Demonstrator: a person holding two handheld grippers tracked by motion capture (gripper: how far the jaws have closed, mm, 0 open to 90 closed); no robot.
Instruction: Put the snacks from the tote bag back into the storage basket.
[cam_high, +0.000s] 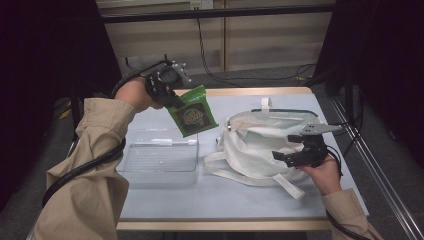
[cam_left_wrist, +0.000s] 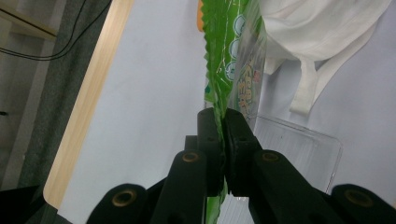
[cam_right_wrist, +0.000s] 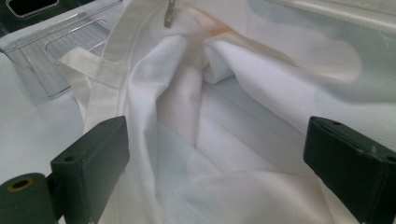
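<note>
Left gripper (cam_high: 172, 100): pinched the green packet's (cam_high: 193, 112) top edge — packet hung above the clear tray (cam_high: 160, 159).
Right gripper (cam_high: 295, 150): jaws spread wide — over the white bag (cam_high: 260, 145).

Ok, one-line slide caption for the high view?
Left gripper holds green snack packet above clear tray; open right gripper waits at white bag.

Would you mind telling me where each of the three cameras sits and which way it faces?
High view: above the person's side, looking forward and down on the table; both sleeved forearms show.
Left gripper view: rides the left gripper, looking along jaws shut on the green packet.
Right gripper view: rides the right gripper, looking between open jaws into the white bag.
Shared: all three views show the clear tray and the bag.
</note>
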